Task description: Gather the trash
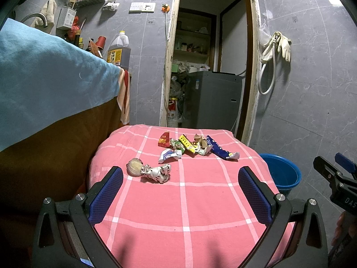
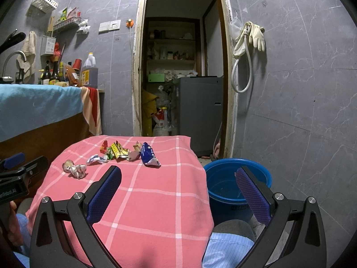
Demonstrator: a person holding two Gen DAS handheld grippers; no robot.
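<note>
Several crumpled wrappers lie on a pink checked cloth (image 1: 185, 203) (image 2: 145, 201). Nearest is a crushed paper cup (image 1: 149, 171) (image 2: 75, 169). Behind it lie a white wrapper (image 1: 169, 155) (image 2: 96, 159), a red packet (image 1: 164, 139) (image 2: 104, 145), a yellow packet (image 1: 187, 144) (image 2: 116, 150) and a blue bag (image 1: 219, 148) (image 2: 150, 154). A blue bucket (image 1: 282, 172) (image 2: 236, 181) stands on the floor to the right. My left gripper (image 1: 180, 178) hangs open over the cloth's near part, empty. My right gripper (image 2: 178, 178) is open and empty, straddling the cloth's right edge and the bucket.
A counter under a light blue towel (image 1: 44, 84) (image 2: 38, 107) rises close on the left, holding bottles and an oil jug (image 1: 118, 51) (image 2: 89, 72). An open doorway behind shows a grey washing machine (image 1: 214, 100) (image 2: 198, 111). The person's knee (image 2: 229, 243) is near the bucket.
</note>
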